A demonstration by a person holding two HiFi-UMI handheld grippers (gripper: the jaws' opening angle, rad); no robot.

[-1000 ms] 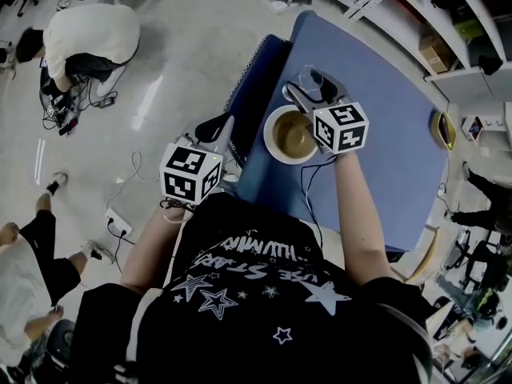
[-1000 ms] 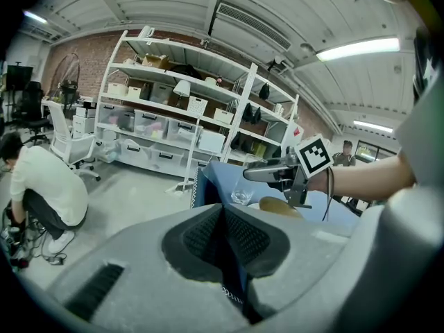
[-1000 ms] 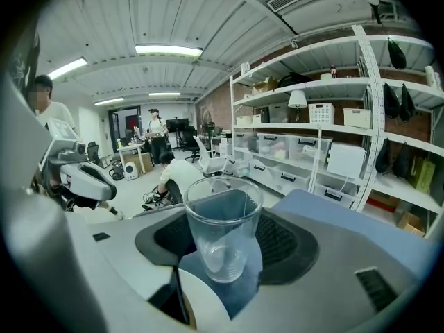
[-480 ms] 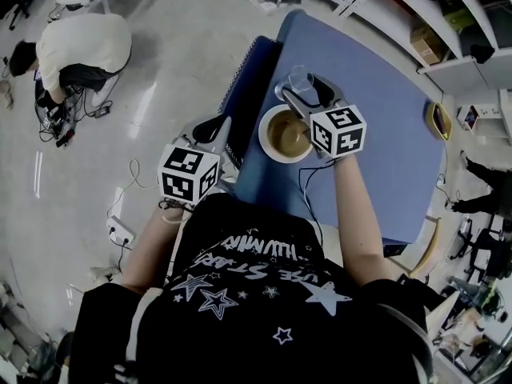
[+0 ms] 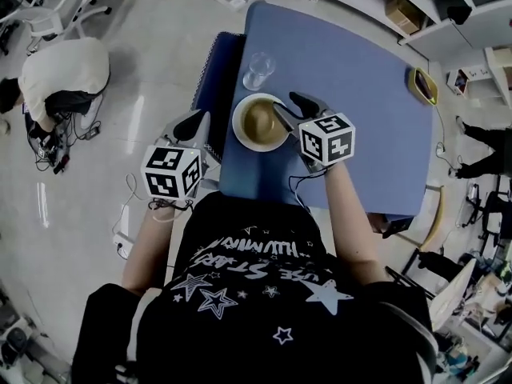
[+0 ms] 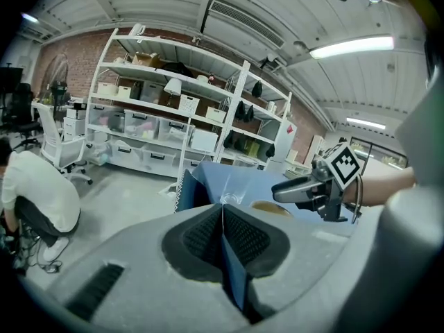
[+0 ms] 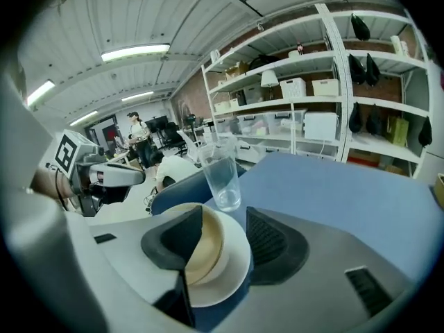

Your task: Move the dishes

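Note:
A white plate [image 5: 240,133] carrying a tan bowl [image 5: 261,121] sits near the blue table's [image 5: 360,110] front left corner. A clear empty glass [image 5: 258,71] stands upright just beyond it. My right gripper [image 5: 293,107] is open over the dish's right side. In the right gripper view its jaws [image 7: 223,227] straddle the rim, one pad over the bowl [image 7: 208,245], the other outside the plate [image 7: 229,272], and the glass [image 7: 222,175] stands ahead. My left gripper [image 5: 190,126] hangs shut and empty off the table's left edge; its pads [image 6: 223,217] meet.
A dark blue panel [image 5: 212,86] hangs along the table's left side. A small yellow dish [image 5: 422,85] lies at the far right corner. A person in white [image 5: 58,77] crouches on the floor to the left. Shelving [image 7: 312,109] stands beyond the table.
My right gripper has drawn back from beside the glass to the bowl's right rim, leaving the glass standing alone. The left gripper has barely moved.

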